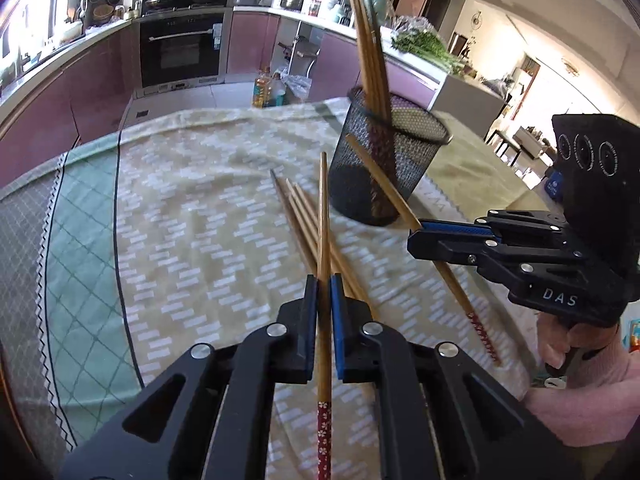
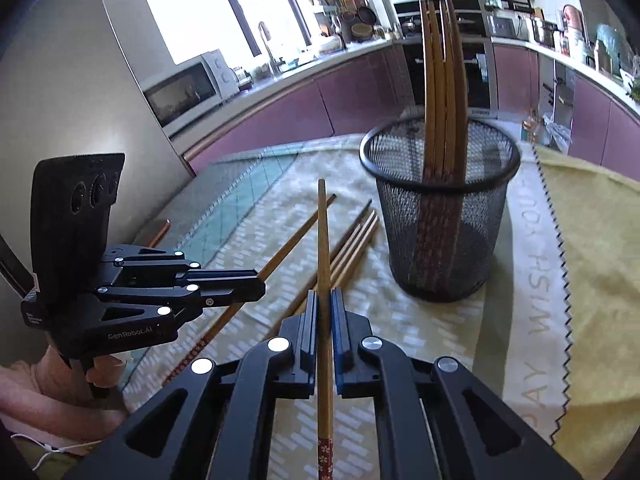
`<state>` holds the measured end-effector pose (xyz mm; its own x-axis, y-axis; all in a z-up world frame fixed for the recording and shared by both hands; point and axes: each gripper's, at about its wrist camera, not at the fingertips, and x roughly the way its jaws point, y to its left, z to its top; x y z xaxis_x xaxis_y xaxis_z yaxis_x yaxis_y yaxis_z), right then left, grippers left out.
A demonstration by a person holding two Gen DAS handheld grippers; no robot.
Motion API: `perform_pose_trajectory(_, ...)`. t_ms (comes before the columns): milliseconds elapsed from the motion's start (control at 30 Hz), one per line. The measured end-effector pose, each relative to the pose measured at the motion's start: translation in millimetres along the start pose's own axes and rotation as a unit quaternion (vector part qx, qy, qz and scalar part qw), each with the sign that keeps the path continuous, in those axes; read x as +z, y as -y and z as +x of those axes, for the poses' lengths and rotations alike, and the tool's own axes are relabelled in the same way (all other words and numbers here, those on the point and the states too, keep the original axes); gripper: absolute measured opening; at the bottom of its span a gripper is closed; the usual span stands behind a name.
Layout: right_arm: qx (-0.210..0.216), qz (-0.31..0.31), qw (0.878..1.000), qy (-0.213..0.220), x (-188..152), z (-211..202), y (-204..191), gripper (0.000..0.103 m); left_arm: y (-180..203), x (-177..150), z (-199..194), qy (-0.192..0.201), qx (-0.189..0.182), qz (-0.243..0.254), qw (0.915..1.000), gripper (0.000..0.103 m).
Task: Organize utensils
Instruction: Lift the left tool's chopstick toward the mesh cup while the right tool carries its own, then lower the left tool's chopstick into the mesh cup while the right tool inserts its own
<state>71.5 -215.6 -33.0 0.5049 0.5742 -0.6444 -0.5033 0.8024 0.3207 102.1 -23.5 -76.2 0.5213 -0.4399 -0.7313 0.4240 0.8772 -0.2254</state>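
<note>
One wooden chopstick (image 1: 324, 216) pinched between the closed pads of the left gripper (image 1: 324, 292), tip angled up and forward, red flowered handle end trailing back under the jaws. A second chopstick (image 2: 323, 236) clamped the same way in the right gripper (image 2: 324, 304), also lifted off the cloth. Seen from the left wrist, the right gripper (image 1: 416, 236) holding its stick slanted just beside the mesh cup.

Loose chopsticks (image 1: 296, 216) lying bunched on the cloth below and between the two grippers, tips fanned toward the cup. Black mesh cup (image 2: 440, 216) standing upright just beyond them, several chopsticks (image 2: 442, 80) already upright inside, leaning together against the rim.

Patterned tablecloth (image 1: 192, 232) in beige with white dashes, a green checked band along one side, wrinkled. Pink sleeve (image 1: 580, 396) behind the right gripper.

Kitchen beyond: purple cabinets (image 1: 100, 88), black oven (image 1: 182, 50), microwave (image 2: 184, 88) on the counter, bright window (image 2: 192, 4), oil bottles (image 1: 268, 90) on the floor.
</note>
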Motion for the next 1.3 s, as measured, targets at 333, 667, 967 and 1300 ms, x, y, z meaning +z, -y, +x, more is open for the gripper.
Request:
perform_pose_trajectory(333,0.004,0.006,0.998,0.069,15,-43,4,0.006,9,20,-58,0.069,-0.043,0.007,0.9967,0.008)
perform_pose_trajectory(667,0.002,0.000,0.994,0.113,37,-69,10,0.006,13,41,-90,0.123,-0.064,0.011,0.9903,0.008)
perform_pose_trajectory(967,-0.008,-0.021,0.988,0.156,68,-99,13,0.006,22,89,-99,0.172,-0.071,0.016,0.9824,0.008)
perform_pose_trajectory(1300,-0.023,-0.035,0.978,0.206,98,-125,18,0.006,41,132,-103,0.207,-0.071,0.035,0.9751,0.007)
